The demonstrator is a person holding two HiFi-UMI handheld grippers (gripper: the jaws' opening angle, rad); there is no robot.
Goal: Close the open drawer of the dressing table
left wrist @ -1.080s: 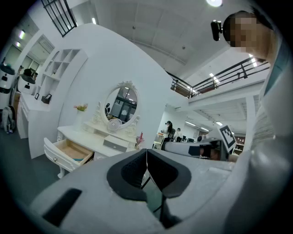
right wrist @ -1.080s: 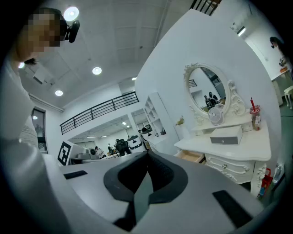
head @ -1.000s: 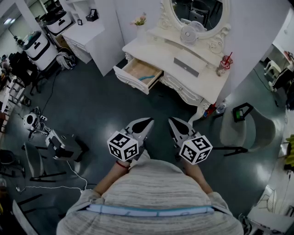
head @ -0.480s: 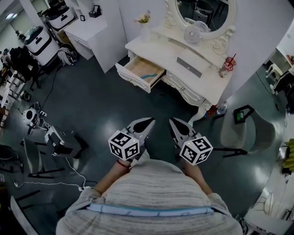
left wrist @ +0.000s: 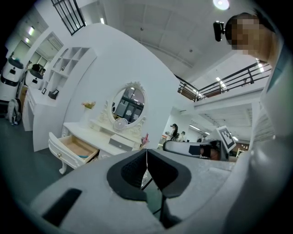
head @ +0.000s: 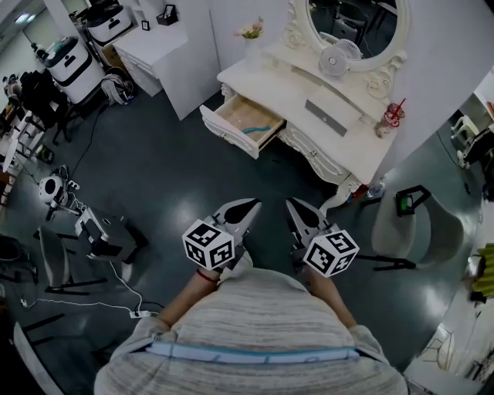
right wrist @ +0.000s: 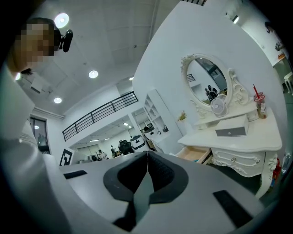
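Observation:
The white dressing table (head: 340, 131) stands against the far wall, with an oval mirror (head: 351, 19) above it. Its left drawer (head: 243, 123) is pulled out, showing a wooden inside with a blue item in it. The drawer (left wrist: 73, 148) also shows at lower left in the left gripper view, and the drawer (right wrist: 194, 154) right of centre in the right gripper view. Both grippers are held side by side in front of the person's body, well short of the table. My left gripper (head: 253, 204) (left wrist: 147, 151) is shut and empty. My right gripper (head: 291, 202) (right wrist: 147, 153) is shut with nothing in it.
A grey chair (head: 409, 224) stands right of the table. A white cabinet (head: 166, 54) is at the back left. Equipment (head: 100, 235) and cables lie on the dark floor at left. A small fan (head: 336, 58) and a red cup (head: 394, 116) sit on the tabletop.
The dressing table and drawer have shifted slightly right and down in the head view as the person nears. Both grippers stay shut and side by side.

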